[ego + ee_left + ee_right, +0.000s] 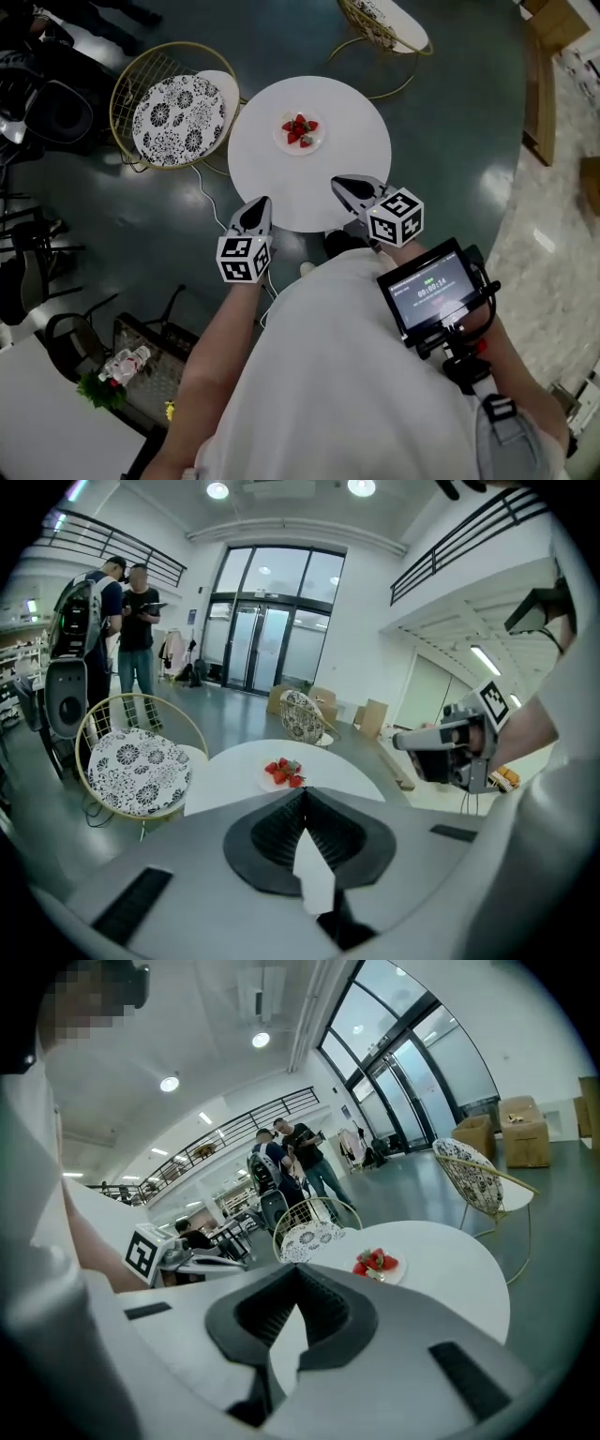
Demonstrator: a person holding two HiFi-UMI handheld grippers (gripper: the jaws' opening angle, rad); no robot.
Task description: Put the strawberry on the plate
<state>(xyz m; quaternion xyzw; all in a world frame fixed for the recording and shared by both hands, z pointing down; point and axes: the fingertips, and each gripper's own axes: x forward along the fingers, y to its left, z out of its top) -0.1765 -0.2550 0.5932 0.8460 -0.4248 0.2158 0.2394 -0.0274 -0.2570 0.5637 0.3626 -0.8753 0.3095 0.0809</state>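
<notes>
Strawberries lie heaped on the plate on the table, task apparently done, hence left gripper and right gripper hang by its near edge, fingers pressed together, empty.

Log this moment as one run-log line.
strawberries: on plate | left gripper: shut, empty | right gripper: shut, empty | both: by table near edge

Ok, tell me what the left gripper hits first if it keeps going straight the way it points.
Most likely the bare top of the white table: the left gripper, shut and empty, aims down over its near edge toward the plate of strawberries, probably landing short of the plate. Depth is uncertain.
</notes>
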